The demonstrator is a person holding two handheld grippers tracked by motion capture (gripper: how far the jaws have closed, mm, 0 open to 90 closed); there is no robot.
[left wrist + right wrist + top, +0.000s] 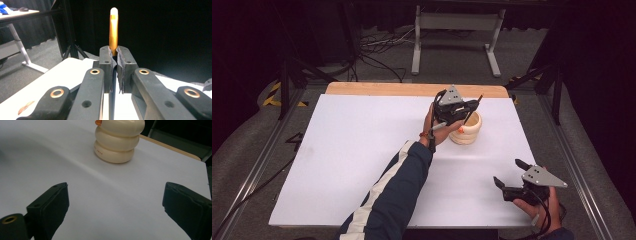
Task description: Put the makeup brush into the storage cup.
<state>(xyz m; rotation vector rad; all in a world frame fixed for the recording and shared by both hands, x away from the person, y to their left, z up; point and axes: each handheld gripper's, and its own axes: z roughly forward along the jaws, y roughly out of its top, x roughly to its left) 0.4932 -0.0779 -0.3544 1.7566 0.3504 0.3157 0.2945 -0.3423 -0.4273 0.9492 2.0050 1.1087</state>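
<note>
Left forearm in a dark blue sleeve with a white stripe reaches diagonally from the bottom edge up across the white table (337, 150), hand wrapped around the left gripper (469, 112) at the far right part of the table. That gripper sits just over the cream holder (466, 131), a ribbed pot with stacked rounded rings. Its jaws are clamped on a pen (113, 30): in the left gripper view the pen stands upright between the pads, gold barrel with a white tip on top. In the high view the dark lower end of the pen slants over the holder's rim.

Right hand rests at the near right corner of the table, well apart from the holder. Right gripper (508, 174) points left toward the table's middle, jaws spread wide with nothing between them. In the right gripper view the holder stands ahead, beyond the jaws.
</note>
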